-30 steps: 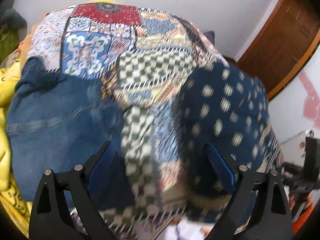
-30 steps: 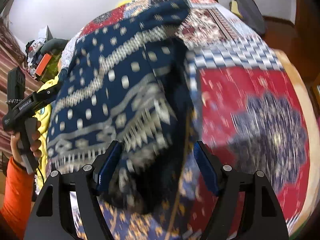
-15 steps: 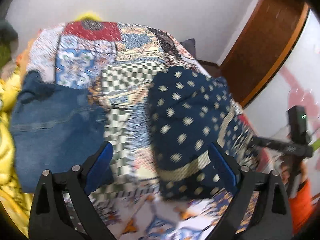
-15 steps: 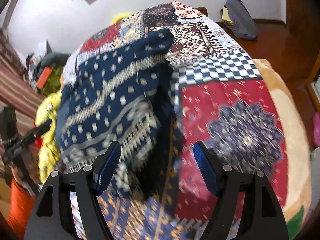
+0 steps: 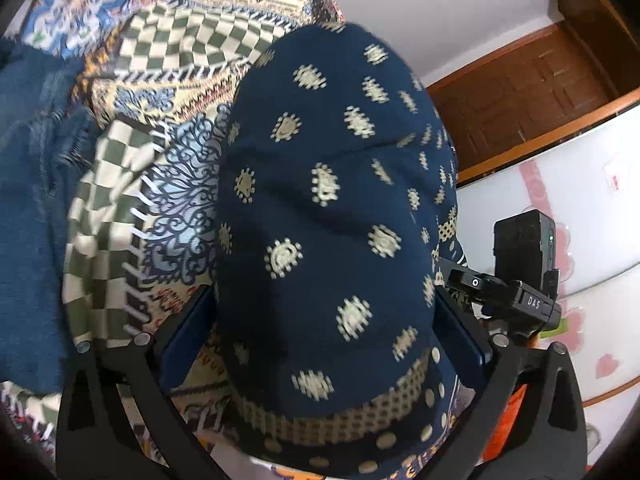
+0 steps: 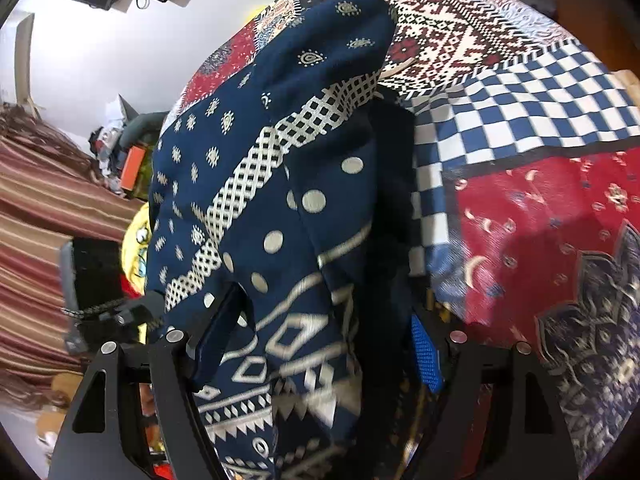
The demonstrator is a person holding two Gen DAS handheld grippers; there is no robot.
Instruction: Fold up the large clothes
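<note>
A navy garment [image 5: 332, 200] with cream motifs and a lattice band lies folded in a thick stack on the patchwork quilt [image 5: 168, 52] of a bed. My left gripper [image 5: 324, 320] hangs low over its near end. Its jaws are opening wide, the stack fills the space between them, and the pads do not pinch it. In the right wrist view the same garment [image 6: 256, 184] runs up the quilt [image 6: 540, 220]. My right gripper [image 6: 320, 340] straddles its bunched near edge, jaws opening a little, cloth between them and against the left finger.
Folded blue jeans [image 5: 28, 200] lie on the quilt left of the navy garment. A wooden door [image 5: 532, 92] and a white cabinet [image 5: 592, 280] stand to the right. A striped curtain [image 6: 40, 208] and a yellow cloth [image 6: 136, 240] are at the bed's left side.
Both grippers have come down and closer to the navy garment, which now fills the space between each pair of fingers. The left jaws stand wider than before.
</note>
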